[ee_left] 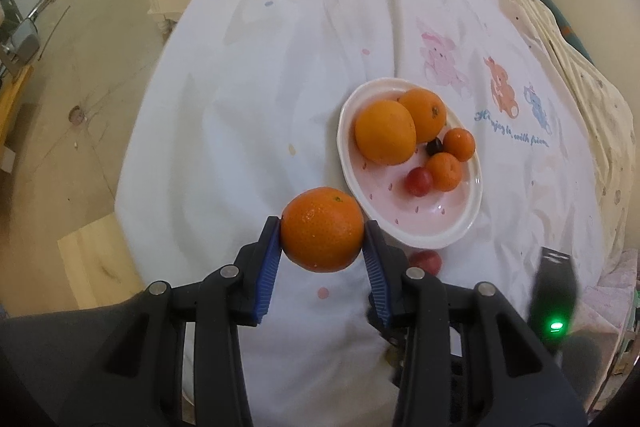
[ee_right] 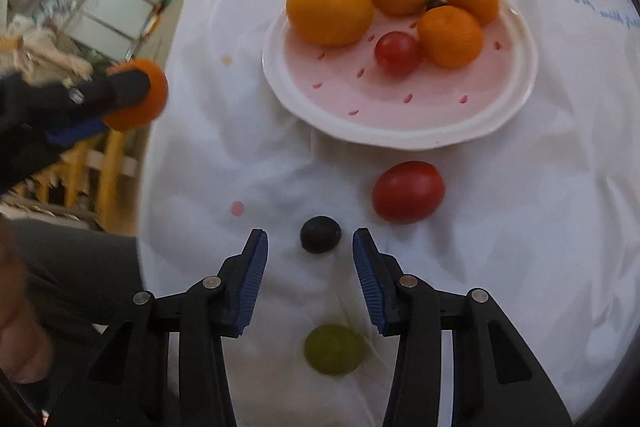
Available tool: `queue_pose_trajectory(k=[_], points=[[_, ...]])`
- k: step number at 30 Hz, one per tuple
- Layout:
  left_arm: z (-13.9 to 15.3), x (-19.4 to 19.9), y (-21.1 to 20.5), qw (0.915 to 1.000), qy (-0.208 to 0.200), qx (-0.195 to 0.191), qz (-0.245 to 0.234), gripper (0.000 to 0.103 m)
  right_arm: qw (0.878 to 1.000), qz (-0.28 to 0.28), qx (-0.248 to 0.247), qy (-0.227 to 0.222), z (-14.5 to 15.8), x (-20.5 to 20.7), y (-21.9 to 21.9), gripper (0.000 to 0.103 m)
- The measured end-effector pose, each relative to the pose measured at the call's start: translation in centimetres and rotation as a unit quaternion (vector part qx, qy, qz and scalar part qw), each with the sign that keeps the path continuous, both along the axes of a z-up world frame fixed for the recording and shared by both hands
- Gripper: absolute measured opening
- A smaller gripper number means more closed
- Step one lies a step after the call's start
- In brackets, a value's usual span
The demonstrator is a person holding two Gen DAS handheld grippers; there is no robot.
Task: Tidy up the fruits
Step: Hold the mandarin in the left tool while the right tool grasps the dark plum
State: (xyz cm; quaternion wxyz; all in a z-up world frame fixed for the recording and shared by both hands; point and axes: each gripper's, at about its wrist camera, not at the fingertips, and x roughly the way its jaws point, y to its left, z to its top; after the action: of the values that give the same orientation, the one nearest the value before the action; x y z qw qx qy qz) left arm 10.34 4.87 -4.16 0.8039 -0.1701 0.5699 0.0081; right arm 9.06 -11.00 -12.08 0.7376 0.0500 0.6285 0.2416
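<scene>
Nearest in the right wrist view, a green grape [ee_right: 335, 349] lies blurred on the white cloth [ee_right: 224, 155] between the arms of the right tool [ee_right: 310, 251], behind its blue pads. That tool stands partly open, gripping nothing; a dark grape [ee_right: 321, 239] sits in the gap near the fingertips, touching neither pad. Beyond it at 1 o'clock lies a red tomato [ee_right: 408, 192], clear of the plate. In the left wrist view the left tool [ee_left: 322, 233] is clamped on an orange [ee_left: 322, 229], both pads pressing its sides, held above the cloth just off the plate's near-left rim. The same tomato shows only partly there, cut off behind the tool's right finger. The plate [ee_left: 424, 227] lies further out at 1 o'clock, carrying two large oranges, two small mandarins [ee_left: 444, 171], a small red tomato [ee_left: 419, 181] and a dark fruit [ee_left: 434, 146] mostly hidden among them. The tabletop's far edge and the room beyond at 10 o'clock are distorted and hard to make out.
</scene>
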Motion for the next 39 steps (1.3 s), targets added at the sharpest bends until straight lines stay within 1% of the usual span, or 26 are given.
queue_pose_trajectory(k=[2,5,7,11,17,22,28,33,37,39], points=[[0.1,-0.1,0.0,1.0000,0.000,-0.003,-0.002,0.036,1.000,0.007,-0.012,0.001,-0.7,-0.1,0.3,0.033],[0.2,-0.1,-0.2,1.0000,-0.002,-0.006,-0.005,0.036,1.000,0.001,0.000,0.003,-1.0,0.0,-0.3,0.025],[0.2,0.0,-0.3,1.0000,-0.002,-0.007,-0.007,0.036,1.000,-0.004,0.014,0.005,-0.9,0.0,-0.9,0.024],[0.0,0.0,-0.7,0.9999,0.002,-0.006,-0.008,0.036,1.000,-0.007,0.027,0.003,-0.1,-0.2,-2.0,0.024],[-0.5,0.1,-0.8,1.0000,0.005,0.005,-0.007,0.036,0.998,-0.023,0.064,-0.010,2.6,0.5,-4.9,0.024],[-1.4,0.2,-1.8,0.9995,0.009,0.021,-0.019,0.036,0.995,-0.037,0.081,-0.035,5.0,1.5,-7.6,0.024],[-1.8,0.7,-2.9,0.9989,-0.001,0.036,-0.031,0.036,0.992,-0.064,0.094,-0.058,6.5,2.7,-10.1,0.024],[-2.1,1.0,-4.1,0.9979,-0.013,0.045,-0.045,0.036,0.988,-0.085,0.113,-0.067,7.1,4.5,-10.6,0.024],[-2.5,1.9,-5.2,0.9965,-0.025,0.055,-0.058,0.036,0.987,-0.080,0.124,-0.066,7.1,5.6,-10.4,0.024],[-2.7,2.4,-5.4,0.9965,-0.026,0.053,-0.059,0.037,0.987,-0.076,0.127,-0.068,7.2,6.4,-10.1,0.024]])
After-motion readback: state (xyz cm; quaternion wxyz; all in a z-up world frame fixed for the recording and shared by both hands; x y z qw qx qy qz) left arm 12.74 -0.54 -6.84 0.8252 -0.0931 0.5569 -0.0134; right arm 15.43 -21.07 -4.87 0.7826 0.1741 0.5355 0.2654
